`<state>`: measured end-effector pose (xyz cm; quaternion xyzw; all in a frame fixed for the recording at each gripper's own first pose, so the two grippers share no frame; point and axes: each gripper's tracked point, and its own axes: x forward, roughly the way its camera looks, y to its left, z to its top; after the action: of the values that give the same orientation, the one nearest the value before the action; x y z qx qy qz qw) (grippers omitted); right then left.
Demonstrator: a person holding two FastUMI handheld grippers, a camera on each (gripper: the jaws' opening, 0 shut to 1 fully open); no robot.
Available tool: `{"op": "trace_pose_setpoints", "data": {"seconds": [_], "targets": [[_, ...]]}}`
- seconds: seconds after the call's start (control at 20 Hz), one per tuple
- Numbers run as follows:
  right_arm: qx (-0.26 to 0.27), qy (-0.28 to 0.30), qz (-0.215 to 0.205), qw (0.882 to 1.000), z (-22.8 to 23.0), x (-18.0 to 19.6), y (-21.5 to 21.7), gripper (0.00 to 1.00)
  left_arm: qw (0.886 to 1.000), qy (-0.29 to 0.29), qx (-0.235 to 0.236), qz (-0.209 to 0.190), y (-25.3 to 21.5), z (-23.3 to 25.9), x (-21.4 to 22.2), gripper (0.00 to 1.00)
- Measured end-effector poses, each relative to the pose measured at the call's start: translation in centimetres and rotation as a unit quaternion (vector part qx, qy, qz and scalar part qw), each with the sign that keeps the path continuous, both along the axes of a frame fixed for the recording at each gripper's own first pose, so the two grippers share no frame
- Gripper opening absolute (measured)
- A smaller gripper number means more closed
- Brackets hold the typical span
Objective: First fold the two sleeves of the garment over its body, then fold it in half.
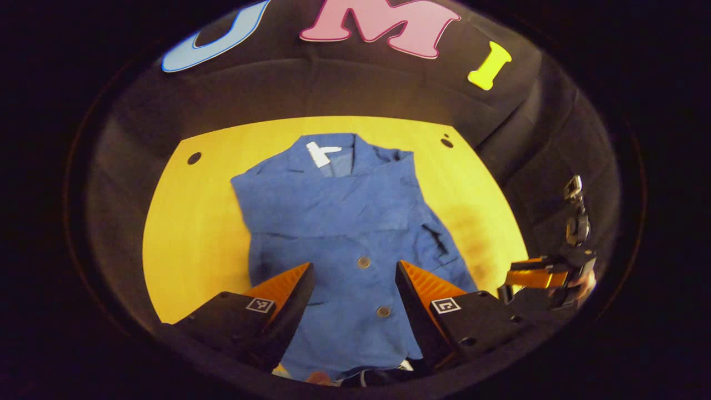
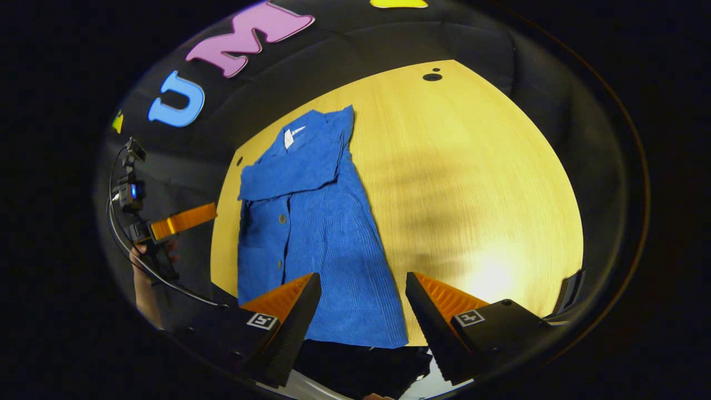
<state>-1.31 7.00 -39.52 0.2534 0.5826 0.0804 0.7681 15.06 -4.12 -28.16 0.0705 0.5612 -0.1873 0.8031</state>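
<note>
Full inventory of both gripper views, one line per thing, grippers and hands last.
Garment: 1, blue, lying flat on the table with its sleeves already folded over the body, collar toward the far edge; it also shows in the right gripper view.
Buttons: at least 2, metallic, down the garment's front.
Neck tag: 1, white, inside the collar.
Table: 1, yellow wood, under the garment; small dark holes near its far corners.
Left gripper: 1, jaws open, above the garment's near hem.
Right gripper: 1, jaws open, over the garment's near right corner.
Hand: 1, holding the left gripper, at the left in the right gripper view.
</note>
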Motion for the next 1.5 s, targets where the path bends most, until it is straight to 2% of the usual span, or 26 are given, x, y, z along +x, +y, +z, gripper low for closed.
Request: {"op": "trace_pose_setpoints", "data": {"seconds": [0.1,0.25,0.3,0.35,0.45,0.65,0.85,1.05,1.15,1.3,1.4,1.45,1.5], "targets": [[-0.019,0.019,0.034,0.999,-0.9,-1.6,1.0,0.98,0.998,0.036,0.034,0.027,4.8,-2.7,-4.2,0.85],[-0.032,0.052,0.067,0.996,-2.2,-4.2,2.0,0.99,0.986,0.129,0.039,0.099,9.7,-6.4,-9.7,0.85],[-0.036,0.063,0.074,0.995,-2.7,-4.9,2.2,0.99,0.981,0.147,0.038,0.117,10.7,-7.5,-10.6,0.87],[-0.042,0.074,0.078,0.993,-3.3,-5.5,2.3,0.99,0.976,0.167,0.041,0.133,11.7,-8.2,-11.7,0.85],[-0.053,0.104,0.090,0.989,-4.3,-7.3,2.4,0.99,0.968,0.197,0.039,0.149,12.6,-9.3,-12.9,0.86],[-0.077,0.148,0.096,0.981,-6.4,-9.1,2.6,0.99,0.962,0.229,0.053,0.142,12.7,-10.8,-13.8,0.85],[-0.098,0.158,0.091,0.978,-7.6,-8.9,2.6,0.99,0.957,0.246,0.087,0.127,13.2,-10.9,-14.3,0.85],[-0.115,0.166,0.092,0.975,-9.2,-9.1,2.6,0.99,0.959,0.243,0.092,0.117,13.3,-11.0,-14.2,0.84],[-0.128,0.169,0.088,0.973,-9.3,-9.0,2.5,0.99,0.956,0.249,0.091,0.125,13.1,-10.8,-14.3,0.85],[-0.157,0.172,0.101,0.967,-9.7,-9.3,2.3,0.94,0.957,0.247,0.092,0.120,13.2,-11.0,-14.2,0.84],[-0.158,0.172,0.112,0.966,-9.7,-9.4,3.0,0.91,0.956,0.250,0.092,0.123,13.0,-11.1,-14.1,0.85],[-0.149,0.177,0.106,0.967,-9.6,-9.6,3.6,0.70,0.953,0.259,0.089,0.129,12.7,-10.8,-14.3,0.85],[-0.120,0.175,0.094,0.973,-9.5,-9.3,5.1,0.49,0.952,0.260,0.082,0.136,12.0,-10.8,-14.4,0.68]]}}
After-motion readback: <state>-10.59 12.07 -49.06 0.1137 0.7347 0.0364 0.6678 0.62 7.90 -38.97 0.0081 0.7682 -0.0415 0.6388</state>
